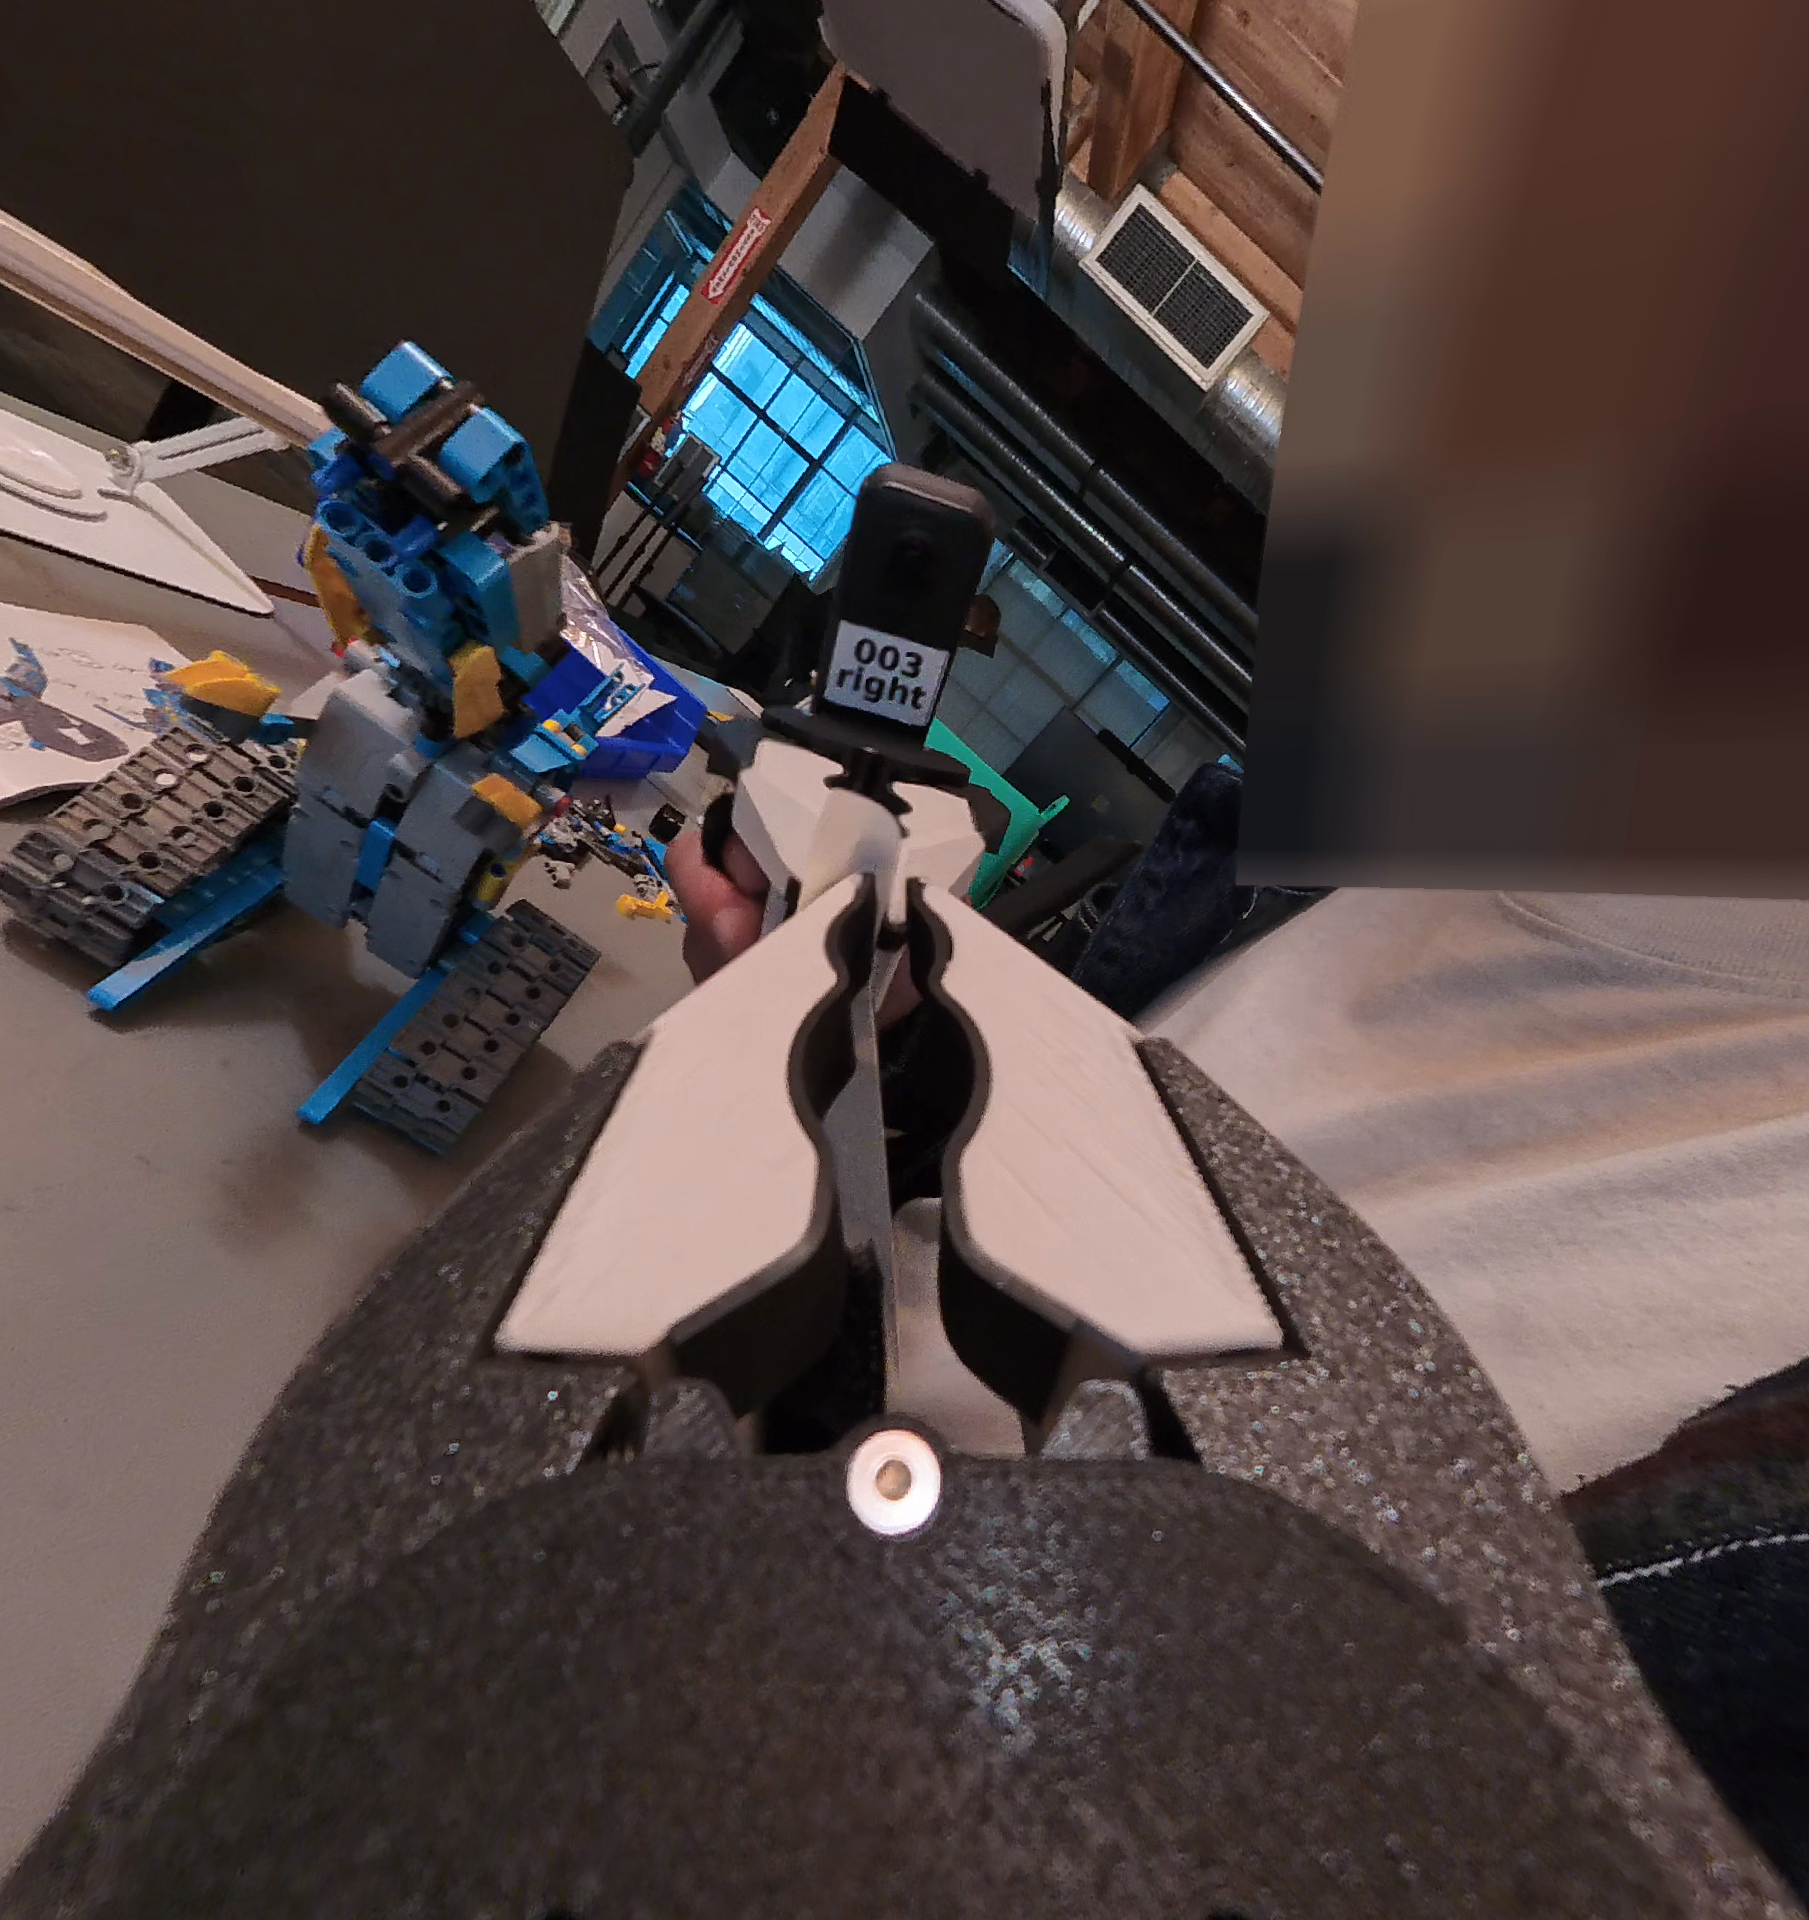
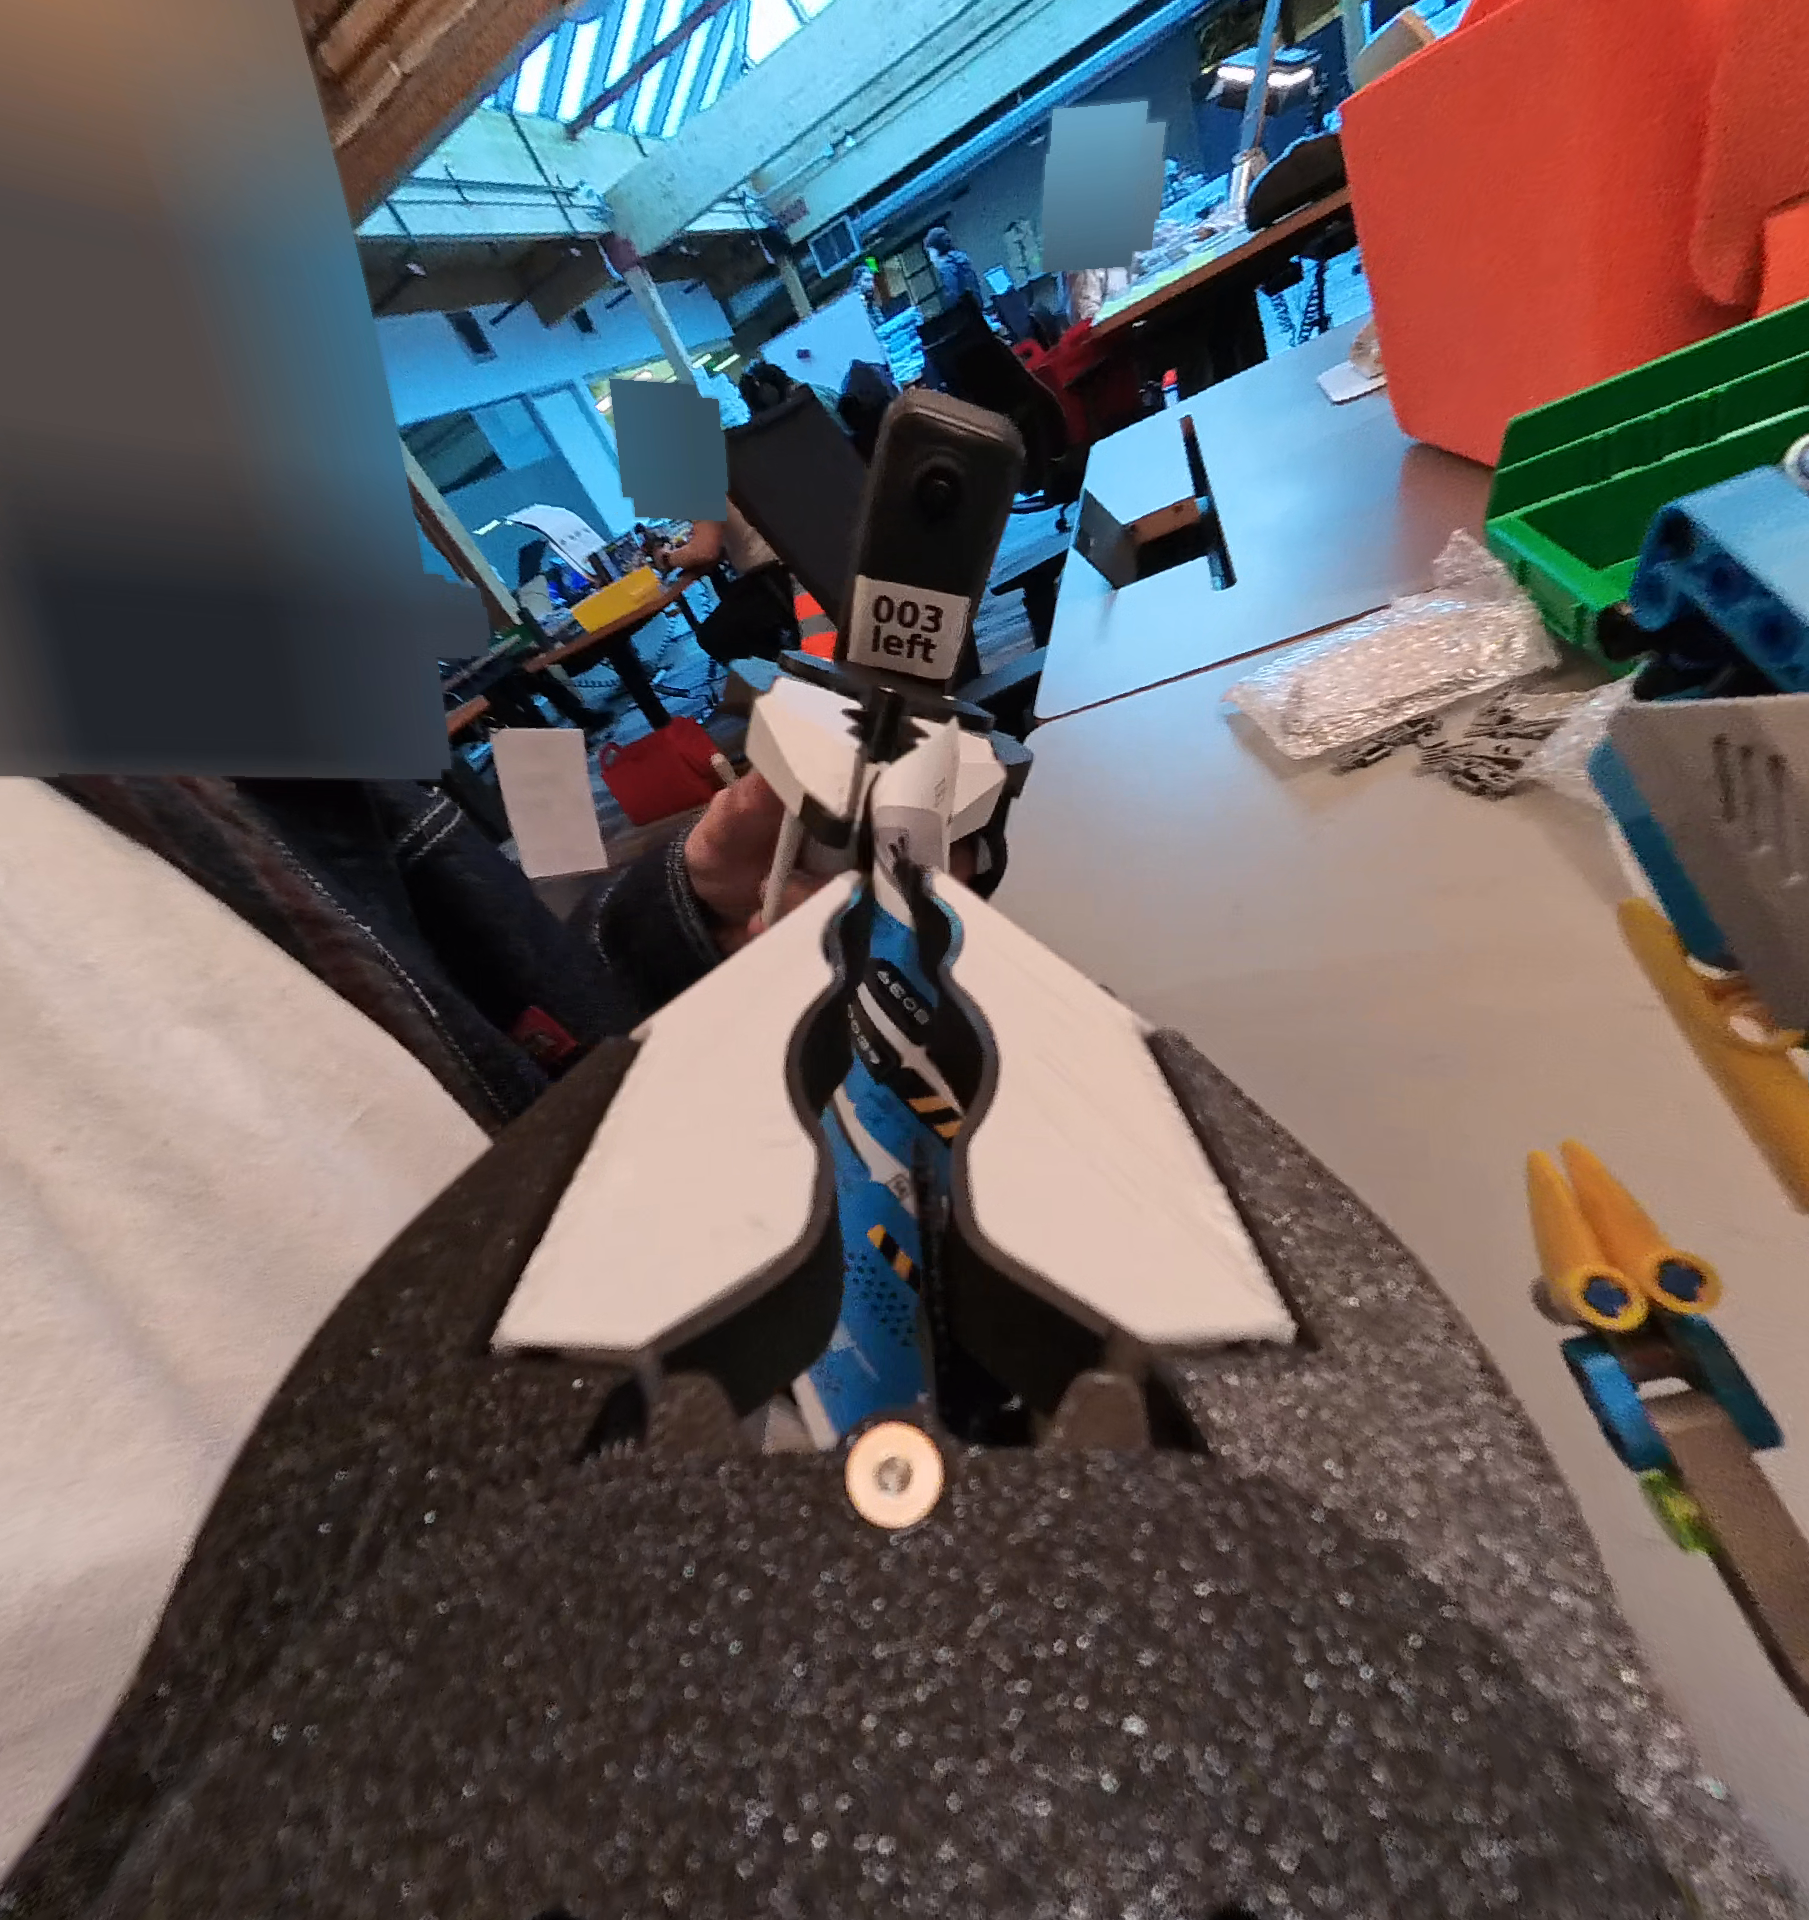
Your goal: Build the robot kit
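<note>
Pinching one blue sticker sheet edge-on between both tools, left tool, right tool, brick robot beside

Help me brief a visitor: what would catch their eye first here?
The left hand-held gripper and right hand-held gripper meet tip to tip, both pinching one thin blue printed sheet seen edge-on between them. On the grey table to one side stands a blue, grey and yellow brick-built tracked model.
</note>
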`<state>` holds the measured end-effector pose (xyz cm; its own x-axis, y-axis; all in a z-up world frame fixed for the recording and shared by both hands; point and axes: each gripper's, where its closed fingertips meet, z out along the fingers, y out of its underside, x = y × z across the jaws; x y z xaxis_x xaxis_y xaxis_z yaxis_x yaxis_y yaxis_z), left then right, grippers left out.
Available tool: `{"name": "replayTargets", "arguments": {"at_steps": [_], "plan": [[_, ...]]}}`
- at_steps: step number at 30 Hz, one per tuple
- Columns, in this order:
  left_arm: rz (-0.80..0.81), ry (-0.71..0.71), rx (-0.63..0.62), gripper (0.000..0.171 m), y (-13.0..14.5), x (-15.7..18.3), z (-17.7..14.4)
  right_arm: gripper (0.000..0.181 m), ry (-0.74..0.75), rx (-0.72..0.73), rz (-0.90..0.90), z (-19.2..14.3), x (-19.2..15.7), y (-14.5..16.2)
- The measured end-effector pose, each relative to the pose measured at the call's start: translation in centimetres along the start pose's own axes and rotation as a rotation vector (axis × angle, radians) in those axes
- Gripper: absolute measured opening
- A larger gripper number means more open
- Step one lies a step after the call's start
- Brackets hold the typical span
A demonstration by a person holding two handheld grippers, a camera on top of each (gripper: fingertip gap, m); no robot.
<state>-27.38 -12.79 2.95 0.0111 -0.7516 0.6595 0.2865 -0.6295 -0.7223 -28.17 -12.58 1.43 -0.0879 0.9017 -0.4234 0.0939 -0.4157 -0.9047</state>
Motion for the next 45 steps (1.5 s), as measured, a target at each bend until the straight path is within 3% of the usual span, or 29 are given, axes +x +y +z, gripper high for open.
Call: {"name": "replayTargets", "arguments": {"at_steps": [9,15,20,23,25,35,45], "plan": [[0.076,-0.074,-0.044,0.000,0.5,-0.7,0.1,0.008,0.009,-0.032,-0.004,0.1,0.0,0.6],[0.150,-0.125,-0.048,0.000,0.4,-0.7,0.0,0.034,-0.039,-0.027,-0.020,0.1,-1.2,0.5],[0.155,-0.088,-0.036,0.000,0.5,0.0,0.3,0.028,-0.114,-0.041,0.010,0.0,-2.5,0.6],[0.188,-0.124,-0.050,0.000,0.6,-0.2,0.5,0.033,-0.094,-0.071,-0.008,0.5,-2.8,1.2],[0.197,-0.137,-0.054,0.000,0.6,-0.3,0.5,0.025,-0.061,-0.076,0.001,0.3,-2.1,1.3],[0.175,-0.155,-0.055,0.000,0.9,-1.1,0.4,0.023,0.042,-0.036,0.053,-1.2,0.0,0.4],[0.177,-0.135,-0.071,0.000,1.3,-0.8,0.9,0.007,-0.019,-0.013,0.122,-1.1,-0.3,0.3]]}}
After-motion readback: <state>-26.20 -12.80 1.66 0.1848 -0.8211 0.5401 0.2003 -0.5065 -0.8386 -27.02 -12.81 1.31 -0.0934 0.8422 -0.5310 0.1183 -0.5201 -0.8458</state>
